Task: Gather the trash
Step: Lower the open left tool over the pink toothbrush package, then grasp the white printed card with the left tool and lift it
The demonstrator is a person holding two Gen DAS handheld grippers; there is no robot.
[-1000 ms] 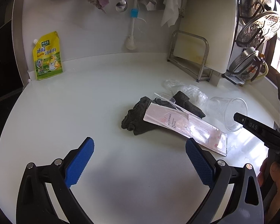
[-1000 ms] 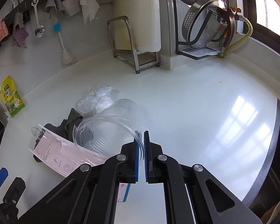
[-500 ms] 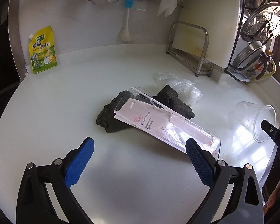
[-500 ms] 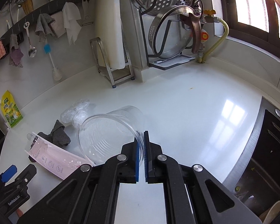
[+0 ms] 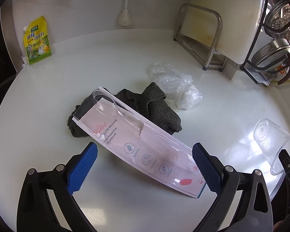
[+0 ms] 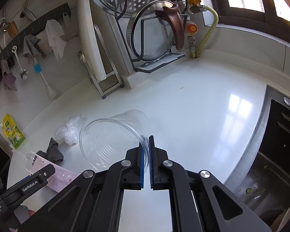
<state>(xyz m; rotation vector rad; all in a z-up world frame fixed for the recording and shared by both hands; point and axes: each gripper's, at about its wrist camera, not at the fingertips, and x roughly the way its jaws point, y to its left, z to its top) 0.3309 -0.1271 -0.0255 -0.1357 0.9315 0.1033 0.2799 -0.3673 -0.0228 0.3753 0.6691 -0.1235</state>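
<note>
A pink toothbrush package (image 5: 145,147) lies slanted on the white counter, its upper end resting on a dark grey cloth (image 5: 154,108). My left gripper (image 5: 145,166) hangs open over the package's lower half, one blue pad on each side. Behind the cloth sits crumpled clear plastic (image 5: 176,85). My right gripper (image 6: 146,150) is shut on the rim of a clear plastic cup (image 6: 110,137), held on its side above the counter. That cup (image 5: 270,143) also shows at the right edge of the left wrist view.
A yellow seasoning pouch (image 5: 36,40) leans on the back wall at the left. A metal stand with a white cutting board (image 5: 222,19) and a rack of pots (image 6: 150,29) line the back. A dark sink (image 6: 270,164) lies to the right.
My left gripper moved in over the pink package, which now lies between its open pads. My right gripper carried the cup to the right, away from the pile, toward the sink side.
</note>
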